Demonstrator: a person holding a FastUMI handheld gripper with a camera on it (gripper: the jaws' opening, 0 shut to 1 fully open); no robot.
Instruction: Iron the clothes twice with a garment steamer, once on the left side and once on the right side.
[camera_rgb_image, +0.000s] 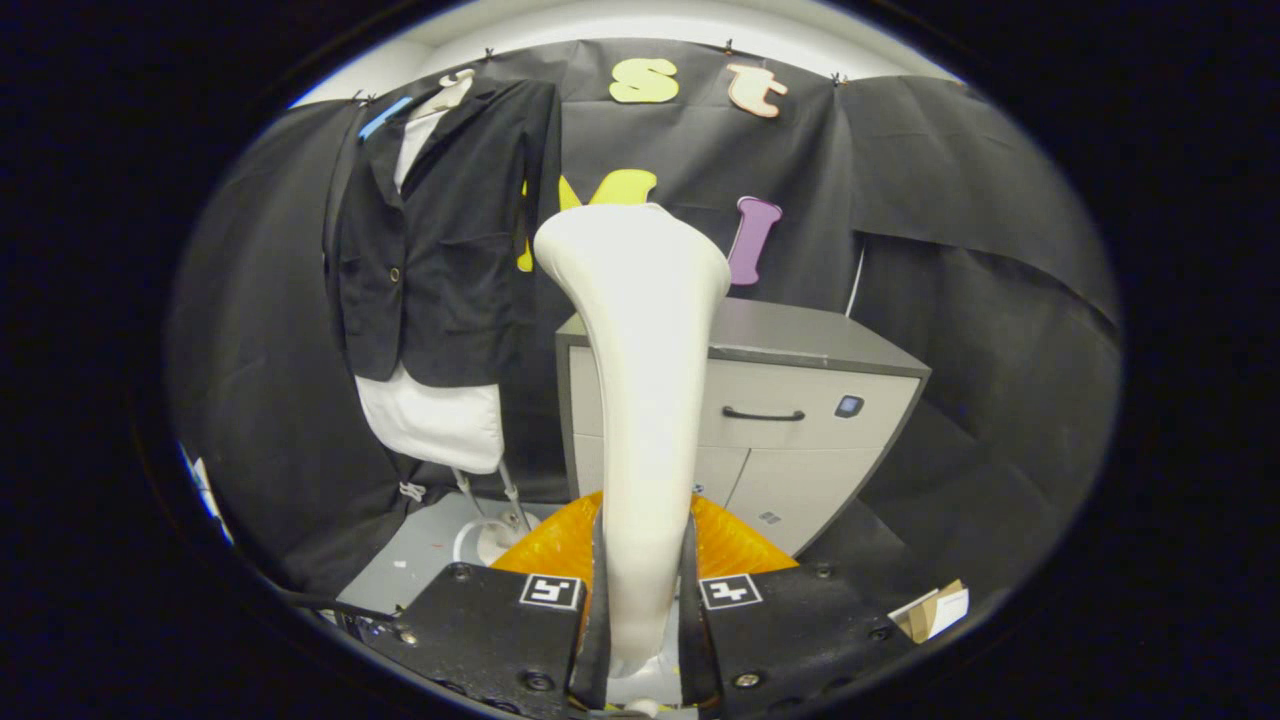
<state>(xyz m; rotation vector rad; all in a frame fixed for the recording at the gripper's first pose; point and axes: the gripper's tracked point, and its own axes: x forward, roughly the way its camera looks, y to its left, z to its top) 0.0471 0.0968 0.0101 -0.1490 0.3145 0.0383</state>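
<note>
A white garment steamer (640, 380) stands upright between my fingers, its handle pinched at the bottom and its wide head flaring out at the top. My gripper (642, 590) is shut on that handle. To the left and farther off hangs a black jacket (440, 240) over a white shirt (435, 420), on a mannequin stand against the booth wall. The steamer's head is level with the jacket's lower half, to its right and apart from it.
A grey cabinet (800, 400) with a black drawer handle stands behind the steamer. An orange ribbed thing (735, 545) lies just ahead of the fingers. The stand's white base (490, 535) rests on a grey floor plate. Paper scraps (935, 610) lie at the right.
</note>
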